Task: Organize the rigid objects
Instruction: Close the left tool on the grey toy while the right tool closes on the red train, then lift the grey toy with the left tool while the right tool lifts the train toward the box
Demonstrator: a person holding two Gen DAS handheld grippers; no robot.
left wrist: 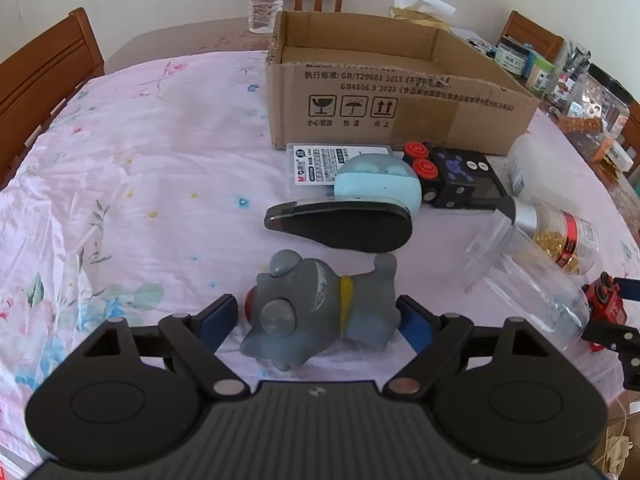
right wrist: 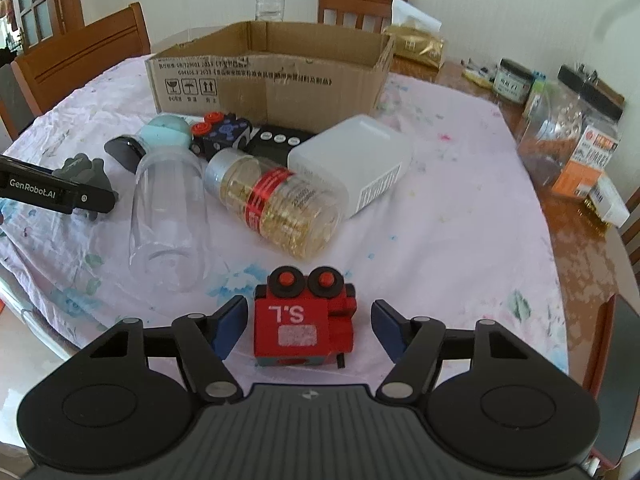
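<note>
A grey dog toy [left wrist: 316, 308] with a yellow collar lies on the pink cloth between the open fingers of my left gripper [left wrist: 320, 320]; the pads stand beside it, the right pad about touching. A red toy train [right wrist: 304, 322] marked "S.L" sits between the open fingers of my right gripper [right wrist: 306, 320], with gaps on both sides. The open cardboard box [left wrist: 400, 92] stands behind, also in the right wrist view [right wrist: 272, 76]. The left gripper's arm [right wrist: 52, 190] and the grey toy [right wrist: 86, 168] show at the left of the right wrist view.
Before the box lie a black scoop-shaped object [left wrist: 344, 226], a blue round toy [left wrist: 376, 182], a black toy train [left wrist: 444, 178], a clear cup [right wrist: 168, 208], a jar of gold capsules [right wrist: 280, 204] and a white container [right wrist: 352, 160]. Jars [right wrist: 568, 132] crowd the right edge. Chairs surround the table.
</note>
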